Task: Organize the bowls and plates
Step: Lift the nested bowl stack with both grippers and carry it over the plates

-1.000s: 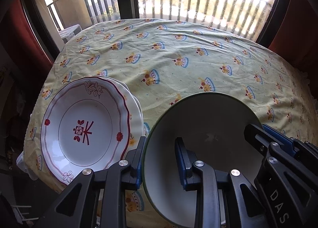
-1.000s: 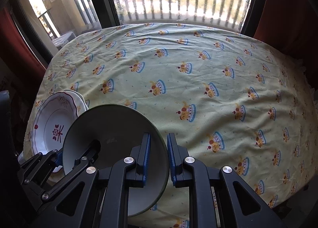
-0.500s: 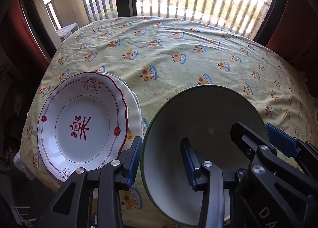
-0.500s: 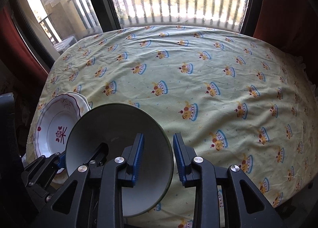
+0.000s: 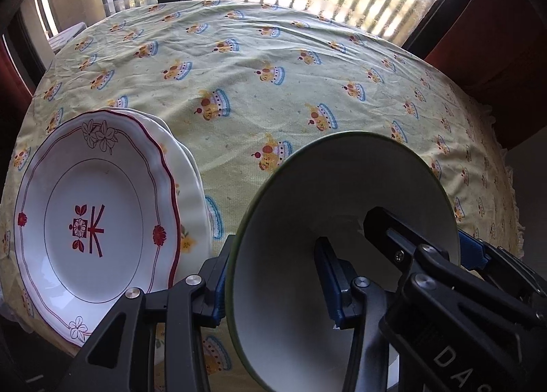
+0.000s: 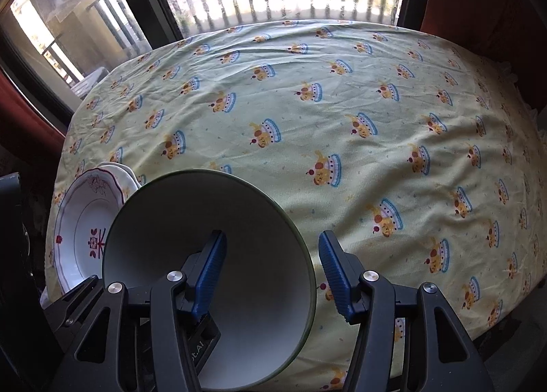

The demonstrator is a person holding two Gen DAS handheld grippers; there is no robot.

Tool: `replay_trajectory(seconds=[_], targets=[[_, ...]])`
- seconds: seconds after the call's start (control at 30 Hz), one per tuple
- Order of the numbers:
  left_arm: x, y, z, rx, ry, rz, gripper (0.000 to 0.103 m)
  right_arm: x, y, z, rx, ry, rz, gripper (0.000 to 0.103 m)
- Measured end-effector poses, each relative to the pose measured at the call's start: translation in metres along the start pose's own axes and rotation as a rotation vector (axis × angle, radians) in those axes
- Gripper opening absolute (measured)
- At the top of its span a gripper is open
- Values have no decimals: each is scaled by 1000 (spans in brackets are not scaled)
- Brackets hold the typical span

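Your left tool (image 5: 273, 284) straddles the green-rimmed bowl's (image 5: 342, 221) left wall, jaws parted; your right tool (image 6: 273, 269) gapes wide around its right wall. Only the left view shows the cream plate (image 5: 191, 187) under the red-trimmed plate (image 5: 92, 221) on the worktop (image 5: 273, 84).

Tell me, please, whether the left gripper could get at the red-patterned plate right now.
Probably yes: the left gripper is open, astride the rim of the bowl, and the red-patterned plate lies uncovered just to its left. It must clear that rim first.
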State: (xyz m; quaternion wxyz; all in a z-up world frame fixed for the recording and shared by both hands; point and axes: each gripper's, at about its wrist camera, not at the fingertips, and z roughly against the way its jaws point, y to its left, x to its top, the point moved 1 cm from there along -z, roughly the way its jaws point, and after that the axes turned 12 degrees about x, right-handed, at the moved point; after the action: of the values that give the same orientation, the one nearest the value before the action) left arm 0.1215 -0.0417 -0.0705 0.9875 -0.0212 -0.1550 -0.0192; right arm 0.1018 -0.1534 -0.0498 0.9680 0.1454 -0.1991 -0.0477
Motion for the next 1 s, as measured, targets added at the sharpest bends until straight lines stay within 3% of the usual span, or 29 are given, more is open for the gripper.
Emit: replay_trajectory(seconds=[0.3, 0.43, 0.67, 1.0], targets=[[4, 7, -6, -91, 82, -64, 46, -1, -1, -7, -35, 17, -131, 60], [5, 7, -6, -101, 90, -89, 46, -6, -7, -6, -9, 7, -182, 60], [6, 9, -7, -102, 129, -67, 46, -8, -21, -13, 33, 31, -259, 60], [2, 5, -3, -18, 114, 28, 47, -4, -38, -21, 135, 105, -235, 60]])
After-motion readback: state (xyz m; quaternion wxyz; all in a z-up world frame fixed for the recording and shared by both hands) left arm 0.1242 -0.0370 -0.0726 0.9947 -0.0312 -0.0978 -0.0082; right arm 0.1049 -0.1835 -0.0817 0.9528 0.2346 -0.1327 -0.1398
